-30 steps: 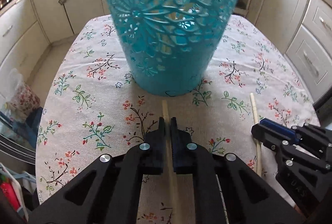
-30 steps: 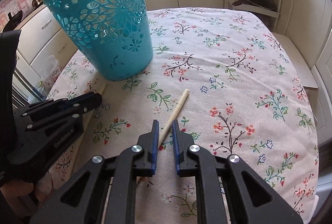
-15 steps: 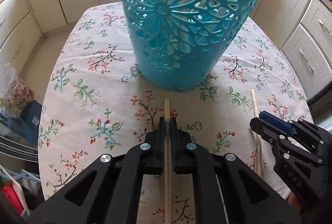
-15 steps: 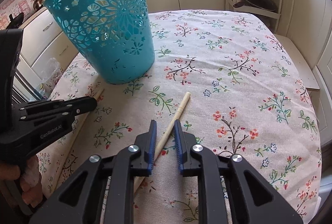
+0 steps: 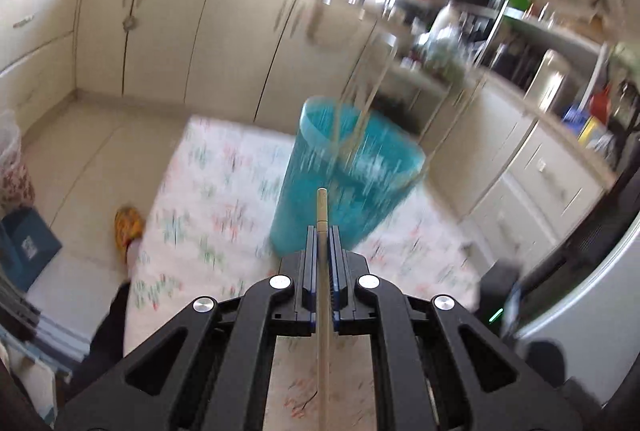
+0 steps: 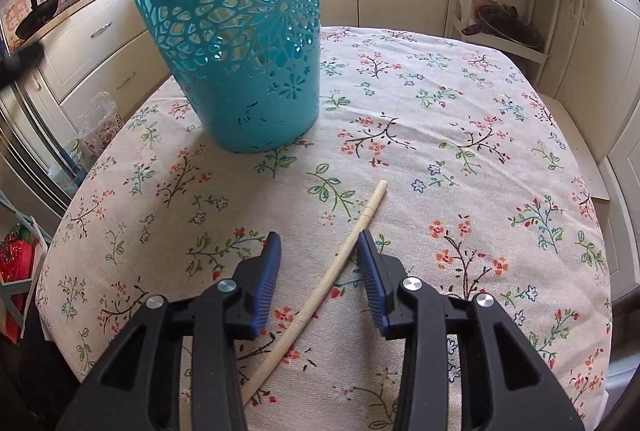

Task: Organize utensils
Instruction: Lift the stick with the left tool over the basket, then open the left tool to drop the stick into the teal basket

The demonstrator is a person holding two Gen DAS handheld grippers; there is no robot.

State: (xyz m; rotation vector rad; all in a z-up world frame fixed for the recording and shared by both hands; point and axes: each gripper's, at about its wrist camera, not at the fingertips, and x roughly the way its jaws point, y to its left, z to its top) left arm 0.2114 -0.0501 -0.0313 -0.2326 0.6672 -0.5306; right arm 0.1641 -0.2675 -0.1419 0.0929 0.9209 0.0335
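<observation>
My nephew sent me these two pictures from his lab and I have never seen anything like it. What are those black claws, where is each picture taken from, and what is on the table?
Those are two hand-held grippers, each with a camera looking along its fingers. In the left one's blurred picture, the left gripper is shut on a wooden chopstick, raised above the table before a teal basket that already holds some sticks. In the right one's picture, the right gripper is open around a second chopstick lying on the floral tablecloth, near the same basket.
</observation>
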